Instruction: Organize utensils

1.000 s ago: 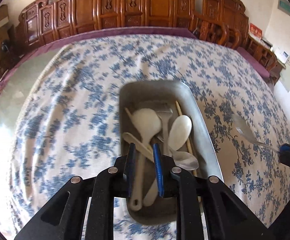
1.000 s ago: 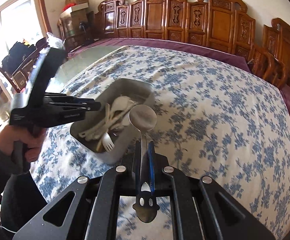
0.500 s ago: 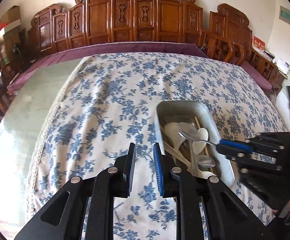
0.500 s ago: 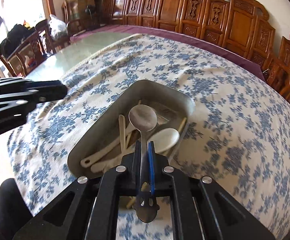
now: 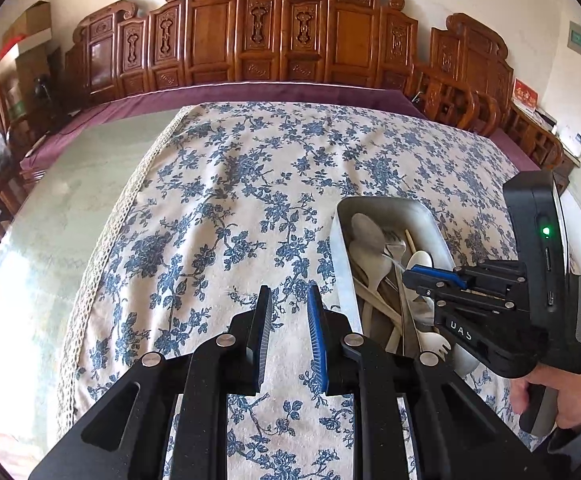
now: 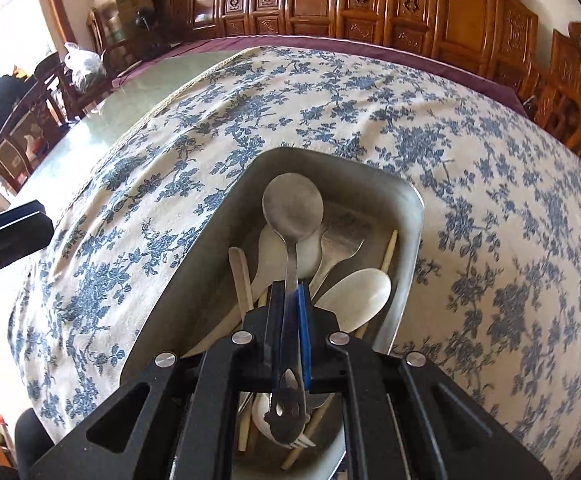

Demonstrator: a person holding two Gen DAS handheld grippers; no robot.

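Right hand-held gripper (image 6: 290, 296): clamped on the handle of a metal spoon (image 6: 292, 210), bowl forward over the tray.
Left hand-held gripper (image 5: 288, 300): narrow gap, nothing between the pads, above bare cloth just left of the tray.
Tray (image 6: 404, 236): metal, on the surface, holding white spoons (image 6: 356, 294), a fork (image 6: 336, 246) and chopsticks (loosely piled).
Surface (image 5: 218, 208): covered by a blue-flowered cloth.

Daylight floods in from my left, glaring off the bare table (image 5: 50, 216) and window (image 6: 2, 40). Fisheye bends the edges; corners go black; the cloth (image 6: 530, 320) blurs slightly.
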